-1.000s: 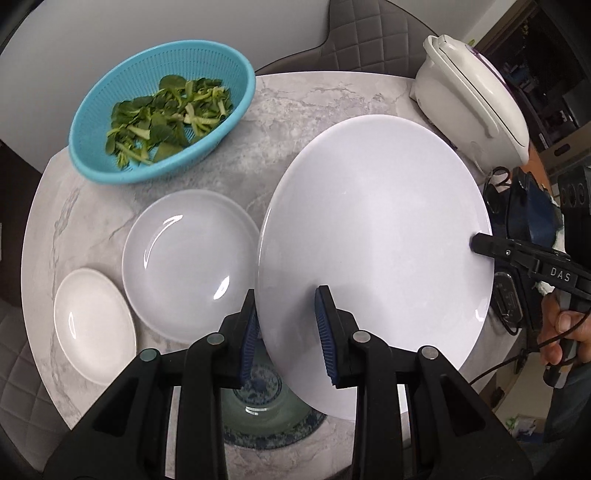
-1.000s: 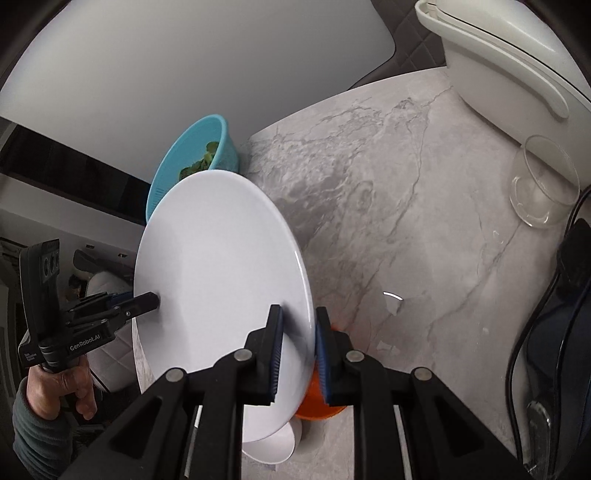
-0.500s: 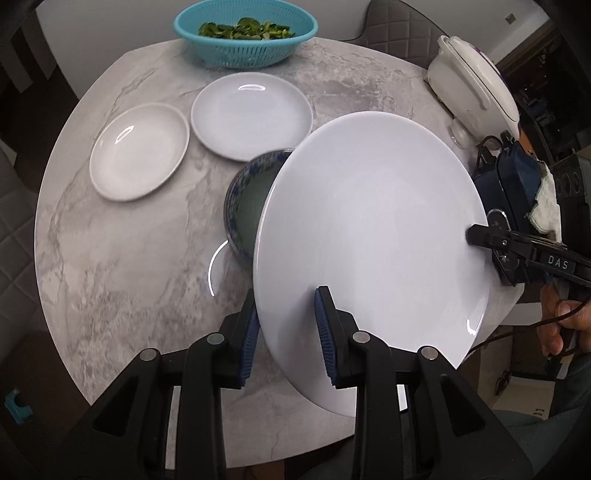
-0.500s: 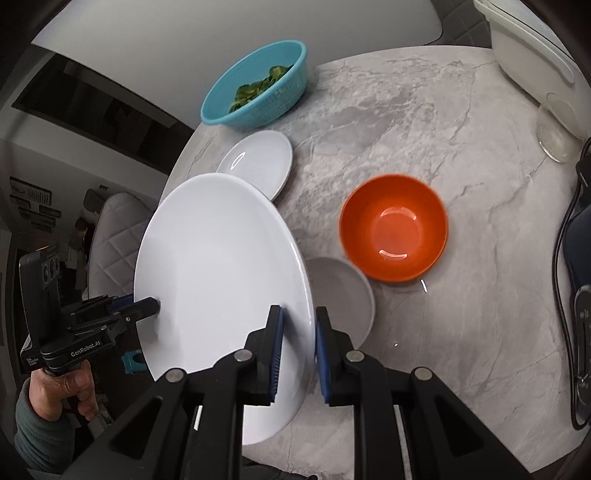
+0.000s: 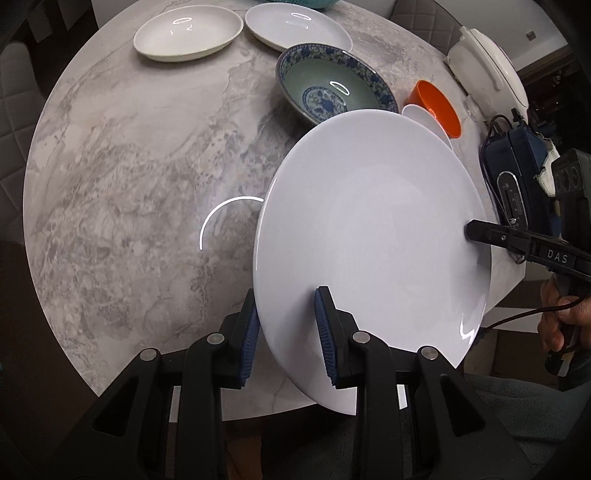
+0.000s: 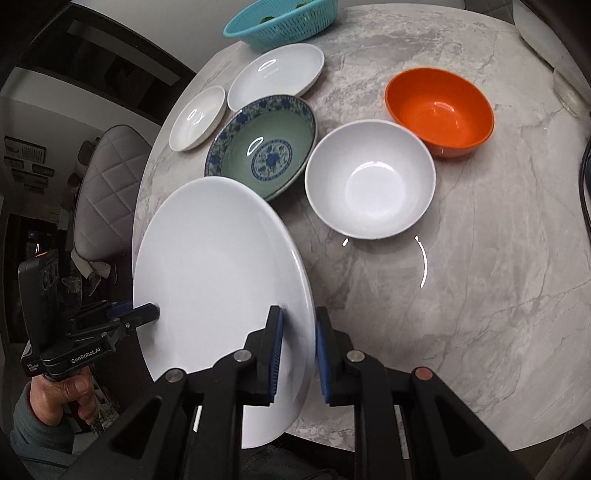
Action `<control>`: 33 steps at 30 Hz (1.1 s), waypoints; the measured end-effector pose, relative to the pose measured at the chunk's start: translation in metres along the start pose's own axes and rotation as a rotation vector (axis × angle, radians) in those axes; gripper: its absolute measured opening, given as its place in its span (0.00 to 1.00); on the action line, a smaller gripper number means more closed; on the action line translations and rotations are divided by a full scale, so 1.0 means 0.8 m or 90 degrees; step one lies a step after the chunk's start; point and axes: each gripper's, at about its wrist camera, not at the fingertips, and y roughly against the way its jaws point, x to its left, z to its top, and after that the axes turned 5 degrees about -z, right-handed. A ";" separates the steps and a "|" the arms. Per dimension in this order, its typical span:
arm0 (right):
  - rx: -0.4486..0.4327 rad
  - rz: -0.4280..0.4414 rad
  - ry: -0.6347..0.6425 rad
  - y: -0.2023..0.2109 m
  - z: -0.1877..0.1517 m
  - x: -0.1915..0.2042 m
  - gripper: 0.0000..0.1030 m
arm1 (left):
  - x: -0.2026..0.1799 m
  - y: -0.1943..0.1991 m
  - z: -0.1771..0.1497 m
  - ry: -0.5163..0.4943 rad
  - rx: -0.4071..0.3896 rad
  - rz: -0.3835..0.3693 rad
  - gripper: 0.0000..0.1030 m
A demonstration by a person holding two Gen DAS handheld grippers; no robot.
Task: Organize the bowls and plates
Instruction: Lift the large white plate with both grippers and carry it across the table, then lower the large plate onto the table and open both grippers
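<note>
While clamped at opposite rims by both tools, large white plate [image 5: 373, 229] held tilted in the air above the near edge of the round marble surface [image 5: 129, 177]. Left tool [image 5: 286, 336] closed on the plate's near rim, blue pads on either face; right tool [image 6: 297, 354] closed on the rim at the other side, likewise one pad on each face. Beyond the plate, resting on the surface: blue-patterned bowl [image 6: 264, 146], white bowl [image 6: 369, 179] just beside it, orange bowl [image 6: 439, 110] just beyond the white one, whether touching it not clear. Farther back, medium white plate [image 6: 277, 75] and small white plate [image 6: 197, 118] side by side, with teal colander [image 6: 280, 20] at the far edge. White appliance [image 5: 487, 70] and dark blue device [image 5: 513, 177] with a cable at the right side of the surface. Grey quilted chair [image 6: 107, 184] off to the left.
</note>
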 end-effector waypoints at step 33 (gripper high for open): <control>-0.017 -0.070 0.095 -0.096 -0.032 -0.009 0.27 | 0.005 -0.106 -0.002 -0.062 -0.057 0.031 0.41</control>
